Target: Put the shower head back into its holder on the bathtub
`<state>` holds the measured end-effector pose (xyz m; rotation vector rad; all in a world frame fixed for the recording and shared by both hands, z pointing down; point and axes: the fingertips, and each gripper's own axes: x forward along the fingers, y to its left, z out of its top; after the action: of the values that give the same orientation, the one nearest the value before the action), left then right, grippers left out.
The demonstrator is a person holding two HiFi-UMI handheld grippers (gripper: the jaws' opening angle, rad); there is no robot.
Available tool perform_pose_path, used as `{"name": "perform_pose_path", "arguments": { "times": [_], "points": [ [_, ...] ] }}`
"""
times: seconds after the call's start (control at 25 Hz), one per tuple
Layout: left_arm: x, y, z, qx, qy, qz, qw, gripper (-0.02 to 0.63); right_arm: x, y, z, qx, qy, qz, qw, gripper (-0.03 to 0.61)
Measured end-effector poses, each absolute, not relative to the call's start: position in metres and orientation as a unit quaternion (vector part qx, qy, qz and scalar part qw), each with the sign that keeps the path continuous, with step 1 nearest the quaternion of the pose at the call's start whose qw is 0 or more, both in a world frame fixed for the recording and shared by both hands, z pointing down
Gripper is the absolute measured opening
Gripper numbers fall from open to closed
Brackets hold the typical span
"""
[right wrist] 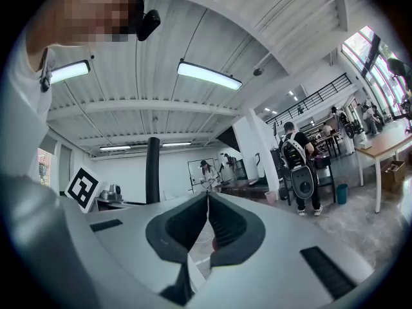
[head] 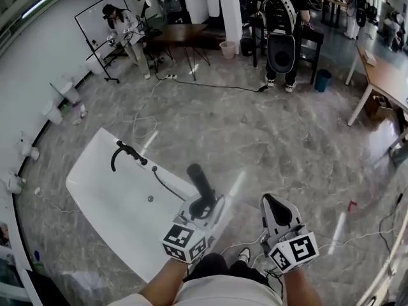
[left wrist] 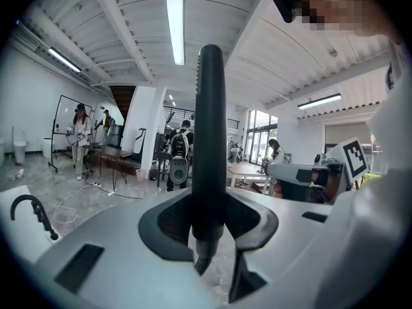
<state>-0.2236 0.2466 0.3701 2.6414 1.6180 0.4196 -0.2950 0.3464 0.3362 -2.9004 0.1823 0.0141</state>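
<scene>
**Left gripper**: your jaws are clamped on the black shower head. The ribbed pads press its lower stem from both sides. It stands upright through the centre of the left gripper view, and its hose end shows just below the pads.

**Shower head, head view**: it sits at lower centre of the frame, rising out of your left gripper and tilted toward the upper left. A thin dark hose runs from it up and left across the tub.

**Right gripper**: your jaws are pressed together tip to tip with nothing between them. In the head view it sits at lower right, just beside the left gripper and apart from it.

**Bathtub**: white, it fills the lower left of the head view.

**Black tap fitting**: it stands on the tub's upper rim, well apart from the shower head. You cannot tell which part of it is the holder. It also shows at the lower left of the left gripper view.

**Cross-views:**
- The shower head appears as a dark post at centre left of the right gripper view.
- The right gripper lies at centre right of the left gripper view.

**Surroundings:**
- Grey marbled floor.
- A person with a backpack at top centre right.
- Another person at a whiteboard at upper left.
</scene>
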Motion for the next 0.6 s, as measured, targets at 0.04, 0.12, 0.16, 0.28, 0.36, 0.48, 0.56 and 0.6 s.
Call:
{"name": "perform_pose_path", "arguments": {
  "times": [0.04, 0.12, 0.16, 0.28, 0.36, 0.48, 0.56, 0.6],
  "points": [
    [-0.22, 0.252, 0.37, 0.846, 0.516, 0.135, 0.005, 0.118, -0.291, 0.352, 0.336, -0.991, 0.063, 0.004, 0.12, 0.015],
    [-0.214, 0.261, 0.37, 0.847, 0.514, 0.134, 0.003, 0.118, -0.285, 0.361, 0.337, -0.99, 0.067, 0.005, 0.123, 0.015],
    [-0.21, 0.266, 0.369, 0.848, 0.513, 0.133, 0.003, 0.118, -0.281, 0.365, 0.337, -0.99, 0.069, 0.005, 0.122, 0.015],
    [-0.198, 0.281, 0.371, 0.85, 0.509, 0.134, 0.005, 0.118, -0.269, 0.379, 0.338, -0.99, 0.073, 0.005, 0.123, 0.015],
    [-0.187, 0.29, 0.375, 0.851, 0.507, 0.137, 0.008, 0.118, -0.258, 0.388, 0.341, -0.99, 0.075, 0.003, 0.124, 0.015],
    [-0.165, 0.3, 0.381, 0.853, 0.503, 0.141, 0.012, 0.118, -0.236, 0.398, 0.347, -0.989, 0.078, -0.002, 0.124, 0.015],
    [-0.145, 0.306, 0.384, 0.855, 0.499, 0.141, 0.012, 0.118, -0.215, 0.404, 0.349, -0.989, 0.083, -0.004, 0.123, 0.015],
    [-0.135, 0.31, 0.386, 0.856, 0.497, 0.14, 0.013, 0.118, -0.203, 0.408, 0.351, -0.989, 0.086, -0.005, 0.122, 0.015]
  ]
}}
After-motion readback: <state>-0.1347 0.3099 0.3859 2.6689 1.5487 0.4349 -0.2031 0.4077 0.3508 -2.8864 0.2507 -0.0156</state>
